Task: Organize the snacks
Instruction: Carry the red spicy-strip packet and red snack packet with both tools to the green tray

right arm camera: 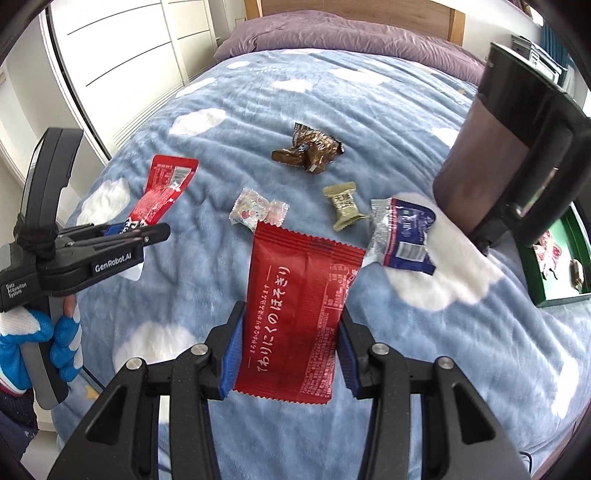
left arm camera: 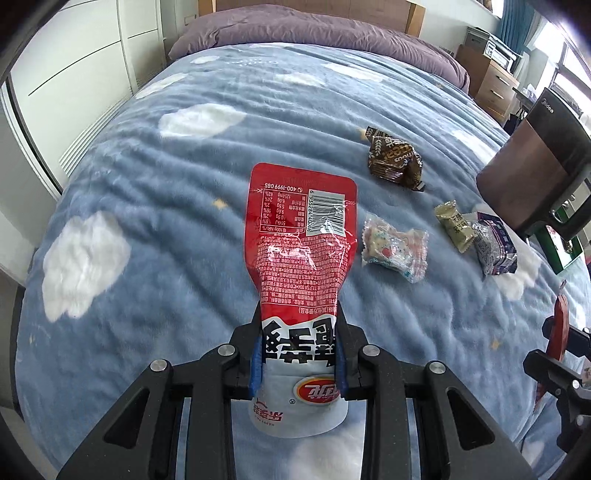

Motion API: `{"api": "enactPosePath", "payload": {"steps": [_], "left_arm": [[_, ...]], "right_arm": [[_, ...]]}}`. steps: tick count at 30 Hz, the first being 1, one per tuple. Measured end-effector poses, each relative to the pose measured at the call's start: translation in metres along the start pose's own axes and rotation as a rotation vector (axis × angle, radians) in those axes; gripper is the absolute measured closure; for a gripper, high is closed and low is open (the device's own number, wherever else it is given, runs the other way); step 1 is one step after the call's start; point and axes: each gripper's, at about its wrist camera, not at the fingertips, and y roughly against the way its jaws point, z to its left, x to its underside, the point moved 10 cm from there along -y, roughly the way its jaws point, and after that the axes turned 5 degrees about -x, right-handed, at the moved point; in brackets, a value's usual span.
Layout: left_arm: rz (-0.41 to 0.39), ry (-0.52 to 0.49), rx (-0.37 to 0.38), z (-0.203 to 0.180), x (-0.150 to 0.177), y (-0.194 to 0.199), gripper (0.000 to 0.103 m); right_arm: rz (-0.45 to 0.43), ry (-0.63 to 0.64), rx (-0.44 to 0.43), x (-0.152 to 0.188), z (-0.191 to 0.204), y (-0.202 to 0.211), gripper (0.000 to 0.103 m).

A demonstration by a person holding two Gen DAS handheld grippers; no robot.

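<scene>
My left gripper (left arm camera: 300, 325) is shut on the white lower end of a red-and-white snack pouch (left arm camera: 303, 221), which sticks out forward above the blue cloud blanket (left arm camera: 147, 184). In the right wrist view the same left gripper (right arm camera: 159, 230) and pouch (right arm camera: 162, 188) appear at the left, held by a gloved hand (right arm camera: 62, 339). My right gripper (right arm camera: 291, 314) is shut on a flat red packet (right arm camera: 299, 306) with white Japanese print. On the blanket lie a brown packet (right arm camera: 310, 149), a clear pink candy (right arm camera: 258, 212), a green candy (right arm camera: 341, 206) and a blue-and-silver packet (right arm camera: 402, 232).
A dark brown cylindrical container (right arm camera: 491, 162) with a black handle stands at the bed's right side, with a green box (right arm camera: 554, 266) beside it. A purple duvet (right arm camera: 351, 33) lies at the headboard. White wardrobe doors (right arm camera: 122, 55) line the left.
</scene>
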Motion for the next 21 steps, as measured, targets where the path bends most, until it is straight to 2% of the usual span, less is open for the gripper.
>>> {"api": "enactPosePath", "payload": {"steps": [11,21], "left_arm": [[-0.006,-0.007,0.041,-0.035,0.029,0.031,0.077],[-0.017,-0.068,0.097,-0.085,0.045,0.055,0.077]], "right_arm": [[-0.050,-0.038,0.032,0.021,-0.027,0.043,0.038],[-0.087,-0.100,0.078,0.045,-0.069,0.077,0.038]]}}
